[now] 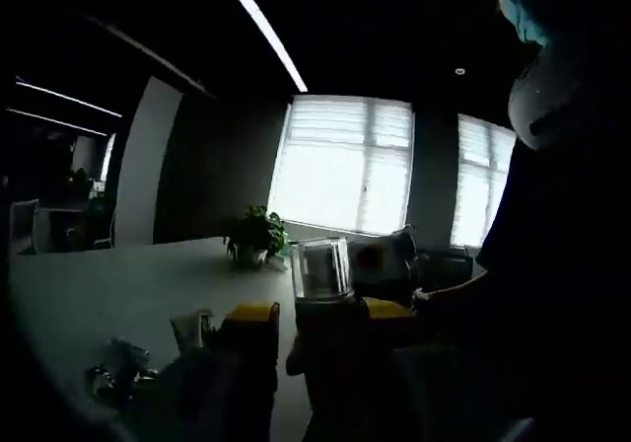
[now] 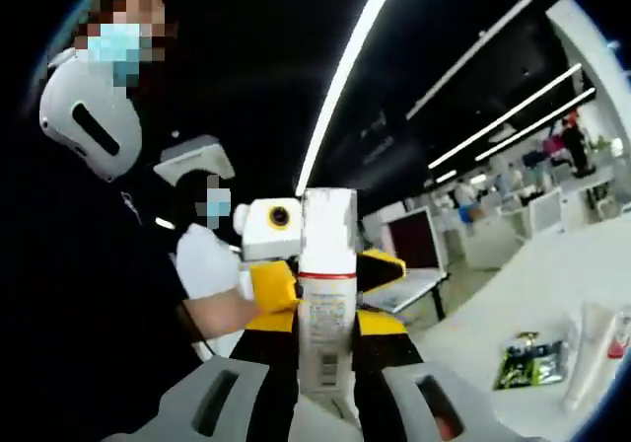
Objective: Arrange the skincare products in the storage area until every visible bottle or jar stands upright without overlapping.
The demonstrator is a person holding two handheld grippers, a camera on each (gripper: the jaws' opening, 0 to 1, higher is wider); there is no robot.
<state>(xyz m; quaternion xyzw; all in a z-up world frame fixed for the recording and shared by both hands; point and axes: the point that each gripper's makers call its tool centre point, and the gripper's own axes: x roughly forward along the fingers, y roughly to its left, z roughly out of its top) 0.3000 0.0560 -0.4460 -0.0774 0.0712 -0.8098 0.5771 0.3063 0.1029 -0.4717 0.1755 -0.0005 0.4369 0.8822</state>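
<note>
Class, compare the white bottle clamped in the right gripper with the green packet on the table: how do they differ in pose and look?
The white bottle stands upright; the green packet lies flat. The bottle is held off the table by the right gripper; the packet rests on it, untouched. The bottle is pale with a clear cap; the packet is dark green. Both bear printed labels.

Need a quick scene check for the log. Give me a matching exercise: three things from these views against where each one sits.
Things:
1 bottle
2 potted plant
3 green packet

Places:
A lying flat on the table
B standing upright on the table
C between the jaws of the right hand-held gripper

Pairs: 1-C; 2-B; 3-A
</note>
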